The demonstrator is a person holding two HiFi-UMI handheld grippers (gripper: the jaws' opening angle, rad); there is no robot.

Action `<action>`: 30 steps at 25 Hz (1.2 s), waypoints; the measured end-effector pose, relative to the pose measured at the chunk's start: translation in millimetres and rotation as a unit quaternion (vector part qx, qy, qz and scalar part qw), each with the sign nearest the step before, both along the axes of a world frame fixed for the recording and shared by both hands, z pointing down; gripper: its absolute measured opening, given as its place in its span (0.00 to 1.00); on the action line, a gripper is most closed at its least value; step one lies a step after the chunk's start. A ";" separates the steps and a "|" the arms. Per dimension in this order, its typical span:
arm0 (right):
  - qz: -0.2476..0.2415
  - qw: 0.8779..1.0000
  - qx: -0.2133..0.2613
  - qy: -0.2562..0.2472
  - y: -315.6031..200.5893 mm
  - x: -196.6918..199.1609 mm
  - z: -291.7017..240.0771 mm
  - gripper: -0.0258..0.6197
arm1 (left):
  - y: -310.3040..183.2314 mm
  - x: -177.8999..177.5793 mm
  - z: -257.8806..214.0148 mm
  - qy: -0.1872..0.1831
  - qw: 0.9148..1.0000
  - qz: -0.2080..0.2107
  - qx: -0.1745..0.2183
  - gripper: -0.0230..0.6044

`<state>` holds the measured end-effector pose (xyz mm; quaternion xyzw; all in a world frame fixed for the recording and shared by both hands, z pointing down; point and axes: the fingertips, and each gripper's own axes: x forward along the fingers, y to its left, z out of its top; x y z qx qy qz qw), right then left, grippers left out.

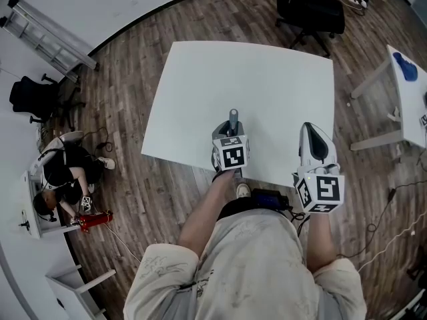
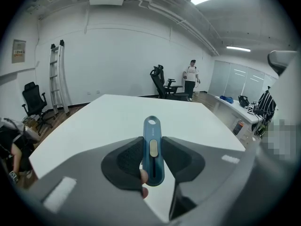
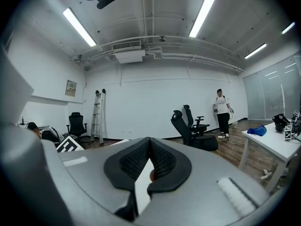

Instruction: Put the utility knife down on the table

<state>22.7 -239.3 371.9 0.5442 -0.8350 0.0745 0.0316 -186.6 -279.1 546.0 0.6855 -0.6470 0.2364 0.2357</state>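
Ladder: one, along the white wall at the far left of the head view.
Chairs: two black office chairs in the head view, one beside the ladder and one beyond the table, the latter cut by the top edge.
People nearby: two. One is bent over a white desk at the left edge, with the desk partly out of frame. The other stands by the far wall, small in both gripper views.
Red thing on the floor: one, too small to name.
Table: one large white top in the middle, with both grippers over its near edge.
Left gripper: clamped on the utility knife, one pad on each flat side.
Utility knife: one, blue-grey, with a pale slider and a hole at the far end. It is held in the air above the table's near part, and its far end pokes out past the pads.
Hard to make out: a small pinkish spot beside the knife's near end, which cannot be identified.
Right gripper: pads pressed together at the tips, gripping nothing, near the table's near right corner.
Side table: one, cut off by the right edge, carrying a blue thing of unclear kind.
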 end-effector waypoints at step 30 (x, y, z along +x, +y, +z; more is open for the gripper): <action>0.002 1.000 -0.011 0.011 -9.0 4.7 31.8 0.05 | 3.9 -11.3 95.5 -0.016 0.995 -0.009 -0.097 0.27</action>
